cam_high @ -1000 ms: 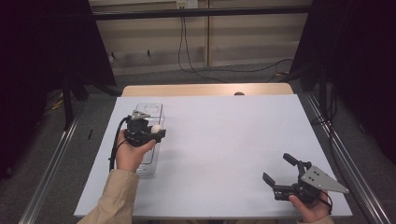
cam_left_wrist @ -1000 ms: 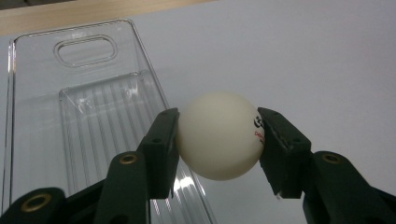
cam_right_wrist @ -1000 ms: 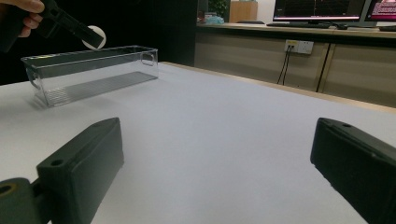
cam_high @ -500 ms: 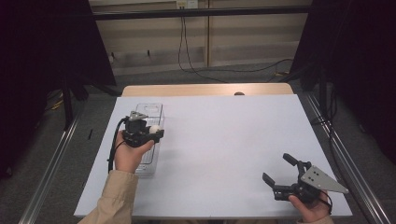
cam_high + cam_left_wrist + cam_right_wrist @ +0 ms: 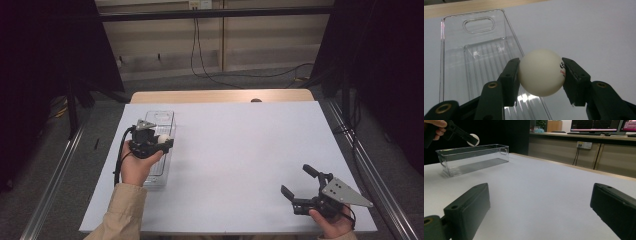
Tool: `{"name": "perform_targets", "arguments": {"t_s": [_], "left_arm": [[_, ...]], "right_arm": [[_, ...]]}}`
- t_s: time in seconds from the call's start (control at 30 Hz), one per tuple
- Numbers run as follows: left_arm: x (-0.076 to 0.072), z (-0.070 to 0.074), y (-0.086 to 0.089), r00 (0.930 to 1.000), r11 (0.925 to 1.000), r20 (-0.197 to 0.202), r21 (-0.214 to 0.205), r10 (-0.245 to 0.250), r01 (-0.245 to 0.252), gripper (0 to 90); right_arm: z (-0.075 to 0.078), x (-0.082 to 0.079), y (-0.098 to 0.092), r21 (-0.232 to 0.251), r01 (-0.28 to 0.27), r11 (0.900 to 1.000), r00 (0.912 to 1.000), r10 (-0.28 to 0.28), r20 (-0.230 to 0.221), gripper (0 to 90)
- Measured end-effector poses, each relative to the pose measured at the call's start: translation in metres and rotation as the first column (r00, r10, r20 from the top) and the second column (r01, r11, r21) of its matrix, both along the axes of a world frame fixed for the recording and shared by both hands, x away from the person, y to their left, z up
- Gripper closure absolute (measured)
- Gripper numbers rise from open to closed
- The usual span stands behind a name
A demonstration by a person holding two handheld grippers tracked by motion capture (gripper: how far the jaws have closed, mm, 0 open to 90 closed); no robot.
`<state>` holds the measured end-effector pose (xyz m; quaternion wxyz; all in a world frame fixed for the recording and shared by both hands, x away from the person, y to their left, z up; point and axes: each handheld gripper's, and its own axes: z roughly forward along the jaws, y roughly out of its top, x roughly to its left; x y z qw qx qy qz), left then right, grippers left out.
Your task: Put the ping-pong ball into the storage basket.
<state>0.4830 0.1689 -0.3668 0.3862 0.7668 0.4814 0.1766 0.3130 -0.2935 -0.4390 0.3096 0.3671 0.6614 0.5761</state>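
Left hand-held gripper [image 5: 161, 141] is clenched on a white ball [image 5: 541, 72]; in the left gripper view both black pads press the ball's sides, one on each flank, with small red and black print visible at the ball's edge next to the right pad. The ball is off the desk, held over a clear plastic bin [image 5: 161, 169] that lies lengthwise near the left edge of the white desk [image 5: 240, 150]. The left gripper view looks down into the bin: ribbed floor, slot handle cut in the far end wall. In the high view the ball [image 5: 163, 137] sits above the bin's middle, with the left hand [image 5: 136, 165] wrapped around the gripper body and a tan sleeve behind it. In the right gripper view the ball [image 5: 474, 138] is above the bin's rim, not touching it, and the bin [image 5: 474, 160] stands well apart across the desk. Right hand-held gripper [image 5: 300, 182] is released, jaws spread wide with only bare desk between them; it rests low near the front right corner of the desk, well apart from the bin, with its grey three-cornered plate on top.
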Motion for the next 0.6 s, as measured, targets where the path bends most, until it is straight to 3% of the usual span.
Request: {"name": "perform_targets", "arguments": {"t_s": [0.6], "left_arm": [[-0.0003,-0.0025,0.0072,0.9999,0.9997,0.000,0.023,0.012,-0.012,51.1]], "right_arm": [[-0.0002,0.0003,0.0004,-0.001,0.003,1.0000,1.0000,-0.003,0.005,2.0]]}}
